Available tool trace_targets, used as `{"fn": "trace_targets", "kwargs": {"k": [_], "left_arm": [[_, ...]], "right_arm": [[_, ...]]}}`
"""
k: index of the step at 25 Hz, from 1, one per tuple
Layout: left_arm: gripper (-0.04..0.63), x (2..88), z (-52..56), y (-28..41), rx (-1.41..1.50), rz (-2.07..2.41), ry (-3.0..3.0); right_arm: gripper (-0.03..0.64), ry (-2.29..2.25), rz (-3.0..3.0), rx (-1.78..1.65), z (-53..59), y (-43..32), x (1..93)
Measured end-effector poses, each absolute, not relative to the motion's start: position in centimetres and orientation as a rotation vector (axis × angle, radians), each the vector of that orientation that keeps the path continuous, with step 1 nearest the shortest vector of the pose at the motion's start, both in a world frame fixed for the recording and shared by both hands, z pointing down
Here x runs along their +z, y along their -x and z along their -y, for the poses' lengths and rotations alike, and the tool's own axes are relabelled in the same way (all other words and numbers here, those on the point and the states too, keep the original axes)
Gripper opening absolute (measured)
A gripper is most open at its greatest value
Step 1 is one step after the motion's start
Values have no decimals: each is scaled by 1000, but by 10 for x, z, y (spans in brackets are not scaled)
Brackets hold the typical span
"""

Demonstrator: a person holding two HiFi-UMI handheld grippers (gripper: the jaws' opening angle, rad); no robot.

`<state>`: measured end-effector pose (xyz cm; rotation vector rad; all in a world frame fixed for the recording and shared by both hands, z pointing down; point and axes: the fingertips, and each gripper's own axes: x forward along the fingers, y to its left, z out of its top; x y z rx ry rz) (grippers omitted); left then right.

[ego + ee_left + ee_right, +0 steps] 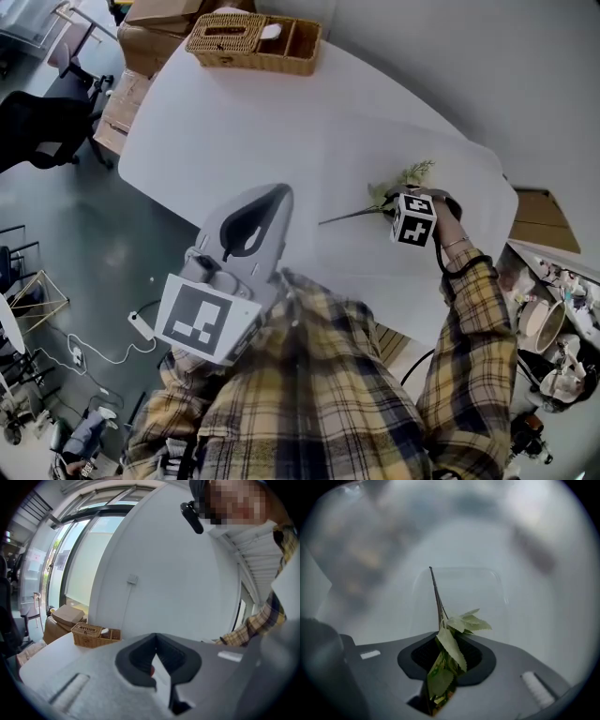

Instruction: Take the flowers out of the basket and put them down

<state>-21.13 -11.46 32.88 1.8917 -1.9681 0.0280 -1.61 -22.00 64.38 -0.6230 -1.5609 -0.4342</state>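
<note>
Right gripper view: flower sprig (451, 649) pinched between right tongs (440, 633), stem pointing outward.

One table (281, 122). One basket (253, 45), split into two compartments. One flower (412, 173) on a single stem. Two grippers, the left gripper (157, 667) and the right gripper (446, 667), each with one marker cube, so two cubes. One person (319, 375) with two checked sleeves. Two boxes (155, 33) stacked past the table's far end, and maybe a third lower down, though it is too small to be sure. Two chairs (37, 127) stand on the floor at the left. One white cable (103, 354) trails across the floor.
</note>
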Motion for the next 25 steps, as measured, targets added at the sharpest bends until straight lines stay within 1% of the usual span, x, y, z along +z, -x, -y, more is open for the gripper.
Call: {"fn": "trace_targets", "kwargs": {"k": [2, 5, 14, 25], "left_arm": [[2, 328, 116, 211, 20, 1969, -1897], [2, 328, 117, 209, 22, 1957, -1920], [2, 321, 114, 203, 16, 1950, -1962], [2, 296, 110, 183, -7, 1924, -2054]], "right_arm": [[74, 629, 1562, -439, 220, 16, 641], [61, 629, 1572, -441, 220, 17, 638], [54, 587, 1632, -413, 220, 24, 614], [52, 464, 1712, -458, 223, 27, 551]]}}
